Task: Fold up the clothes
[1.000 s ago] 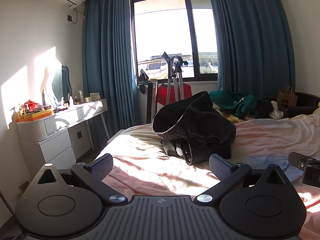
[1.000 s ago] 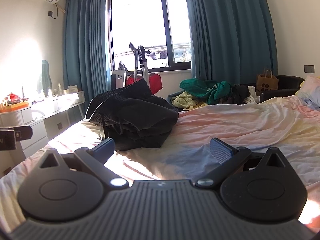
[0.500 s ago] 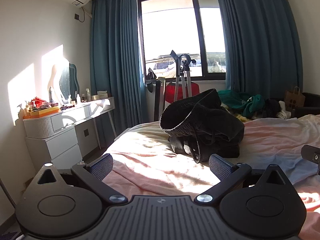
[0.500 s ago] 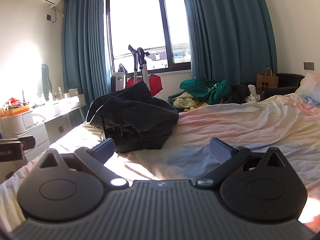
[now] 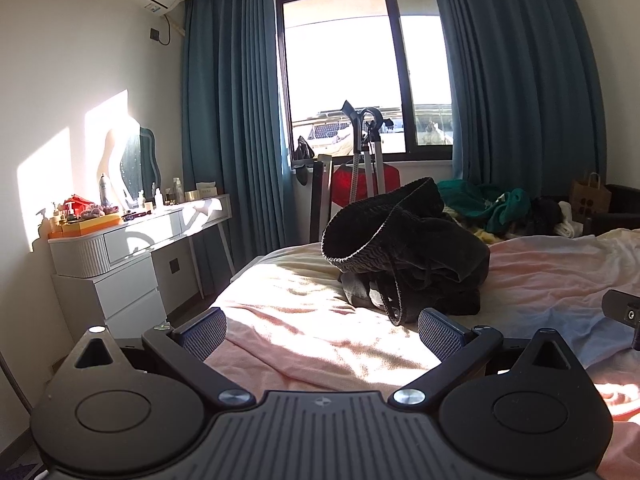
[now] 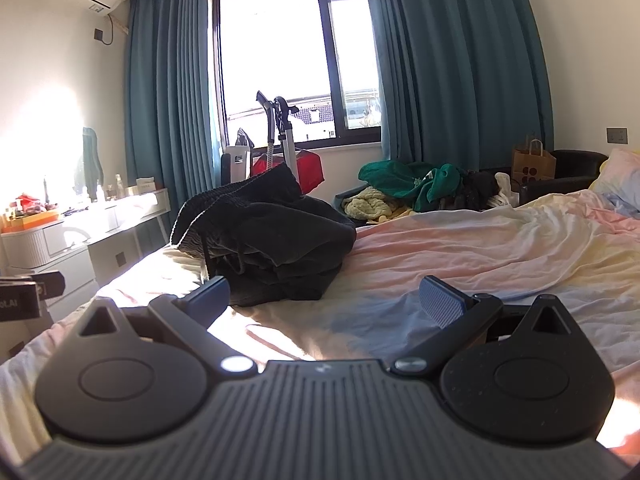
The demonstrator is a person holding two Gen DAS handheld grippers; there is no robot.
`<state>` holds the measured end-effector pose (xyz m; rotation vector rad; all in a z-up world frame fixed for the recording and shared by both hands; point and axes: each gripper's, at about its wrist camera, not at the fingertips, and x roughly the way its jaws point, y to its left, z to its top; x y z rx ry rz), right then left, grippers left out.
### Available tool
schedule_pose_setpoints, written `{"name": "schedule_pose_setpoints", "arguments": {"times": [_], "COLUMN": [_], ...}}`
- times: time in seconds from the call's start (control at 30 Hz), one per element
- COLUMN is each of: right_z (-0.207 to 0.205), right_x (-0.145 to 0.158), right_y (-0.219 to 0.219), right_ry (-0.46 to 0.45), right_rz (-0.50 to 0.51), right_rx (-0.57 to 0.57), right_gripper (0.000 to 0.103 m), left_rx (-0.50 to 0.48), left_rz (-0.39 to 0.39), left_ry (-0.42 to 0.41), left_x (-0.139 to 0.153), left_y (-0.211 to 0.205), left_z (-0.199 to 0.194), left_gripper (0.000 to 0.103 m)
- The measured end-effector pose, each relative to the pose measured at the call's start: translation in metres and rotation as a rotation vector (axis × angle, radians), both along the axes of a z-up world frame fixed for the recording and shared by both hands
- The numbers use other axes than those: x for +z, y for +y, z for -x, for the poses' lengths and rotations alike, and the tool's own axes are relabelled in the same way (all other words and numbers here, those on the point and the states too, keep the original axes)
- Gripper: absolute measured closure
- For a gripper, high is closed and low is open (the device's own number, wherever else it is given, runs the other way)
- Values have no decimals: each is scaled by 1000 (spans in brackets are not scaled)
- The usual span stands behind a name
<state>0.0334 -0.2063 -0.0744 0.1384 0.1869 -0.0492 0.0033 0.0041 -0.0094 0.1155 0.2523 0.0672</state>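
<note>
- My left gripper (image 5: 322, 330): jaws spread, nothing between them, poised above the bed sheet (image 5: 304, 320).
- My right gripper (image 6: 326, 300): jaws likewise spread and empty.
- Black trousers (image 5: 404, 256): heaped near the bed's far left corner, ribbed waistband (image 5: 360, 236) gaping, drawstring (image 5: 394, 300) trailing toward me.
- Step in hand, I judge: reach for the heap. Best to pinch the waistband at two well-separated points, one per gripper, and lift clear before spreading (mind the drawstring).
- Hard to make out: where the legs lie within the heap; the dresser (image 6: 60, 240) is washed out by sun.
</note>
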Motion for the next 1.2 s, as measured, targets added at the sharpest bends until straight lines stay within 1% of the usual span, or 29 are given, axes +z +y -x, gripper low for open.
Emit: {"name": "schedule_pose_setpoints", "arguments": {"times": [0.07,0.17,0.27,0.33,0.47,0.6,0.77,0.83,0.9,0.97,1.03,1.2], "right_z": [-1,-2,-5,-10,-23,-46,-97,-127,-159,-196,-228,-310], "right_x": [-1,-1,-3,-5,-10,-6,10,14,17,18,20,32], "right_y": [-1,-4,-7,-10,-11,-8,-5,-1,8,19,29,51], "right_ry": [1,0,0,14,41,75,81,83,85,105,124,127], "right_rz": [-3,-14,-26,-51,-103,-129,-187,-201,-188,-179,-180,-270], "right_rx": [-4,-14,-35,-42,-33,13,63,84,98,102,107,118], "right_gripper": [0,0,0,0,0,0,0,0,1,5,6,6], "left_rx": [-10,-32,-45,-53,-57,-47,-6,5,16,30,37,80], "left_rz": [-6,6,10,9,-2,3,79,76,63,57,87,174], "left_ry": [-10,-17,-8,-1,-12,-25,-50,-65,-73,-45,-19,47], "left_x": [3,7,9,10,16,23,23,18,12,6,0,-17], "left_y": [-2,-4,-5,-6,-4,0,13,15,16,18,26,51], "left_z": [1,1,0,1,3,3,4,2,-1,-10,-22,-52], "left_gripper": [0,0,0,0,0,0,0,0,0,0,0,0]}}
